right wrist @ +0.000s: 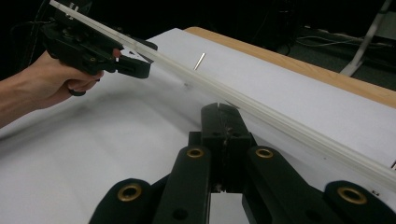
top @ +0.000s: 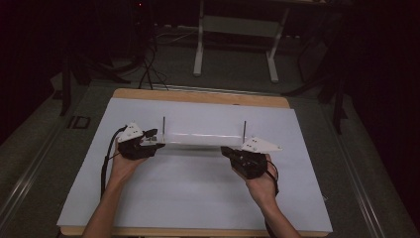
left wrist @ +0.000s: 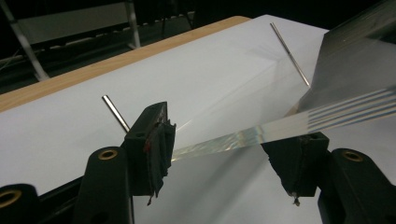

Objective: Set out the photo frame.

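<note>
Right hand-held gripper [top: 229, 152]: jaws pressed together just beside the clear strip [top: 203, 140], gripping nothing visible. Left hand-held gripper [top: 154, 141]: jaws parted, the strip's end between them. The strip runs left–right above the worktop [top: 198, 198], near two upright pins [top: 164, 128]. No legible writing.

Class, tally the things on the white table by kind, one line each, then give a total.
Clear acrylic plate: 1
Thin metal pins: 2
Hand-held claws, left claw and right claw: 2
Total: 5
</note>
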`<state>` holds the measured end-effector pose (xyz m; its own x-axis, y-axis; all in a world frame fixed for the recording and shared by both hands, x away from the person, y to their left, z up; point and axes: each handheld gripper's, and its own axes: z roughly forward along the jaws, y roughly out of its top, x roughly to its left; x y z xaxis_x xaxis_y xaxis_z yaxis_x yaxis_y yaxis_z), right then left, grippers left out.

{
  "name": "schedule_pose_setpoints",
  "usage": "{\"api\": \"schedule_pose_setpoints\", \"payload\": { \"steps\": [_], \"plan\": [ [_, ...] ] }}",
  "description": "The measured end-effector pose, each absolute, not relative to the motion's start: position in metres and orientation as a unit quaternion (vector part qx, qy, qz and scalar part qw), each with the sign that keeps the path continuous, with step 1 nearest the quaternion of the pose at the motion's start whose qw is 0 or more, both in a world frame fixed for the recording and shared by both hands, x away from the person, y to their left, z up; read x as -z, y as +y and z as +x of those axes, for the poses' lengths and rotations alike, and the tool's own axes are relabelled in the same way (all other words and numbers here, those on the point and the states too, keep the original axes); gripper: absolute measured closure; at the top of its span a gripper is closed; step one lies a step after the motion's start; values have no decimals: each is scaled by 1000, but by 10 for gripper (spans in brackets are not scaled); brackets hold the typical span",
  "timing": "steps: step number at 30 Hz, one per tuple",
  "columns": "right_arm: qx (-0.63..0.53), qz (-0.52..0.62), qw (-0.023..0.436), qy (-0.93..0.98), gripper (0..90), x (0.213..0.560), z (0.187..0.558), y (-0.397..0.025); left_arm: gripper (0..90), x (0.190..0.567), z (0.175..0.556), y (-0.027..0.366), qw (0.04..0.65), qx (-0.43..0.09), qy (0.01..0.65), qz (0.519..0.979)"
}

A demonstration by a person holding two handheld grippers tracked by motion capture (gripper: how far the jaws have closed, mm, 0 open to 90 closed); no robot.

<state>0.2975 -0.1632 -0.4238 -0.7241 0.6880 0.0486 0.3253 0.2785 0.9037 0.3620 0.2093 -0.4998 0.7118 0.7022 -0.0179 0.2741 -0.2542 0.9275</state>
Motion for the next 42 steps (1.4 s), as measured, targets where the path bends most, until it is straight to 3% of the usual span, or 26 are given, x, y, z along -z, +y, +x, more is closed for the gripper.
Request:
{"api": "schedule_pose_setpoints", "payload": {
  "steps": [15,27,42],
  "plan": [
    [-500,328,191,779,898,419,307,-169,430,495,369,203,525,-197,317,765],
    [-484,351,204,775,753,429,317,-189,446,490,376,205,527,-187,323,764],
    [-444,392,221,774,665,452,342,-235,465,483,384,203,521,-191,338,760]
  ]
}}
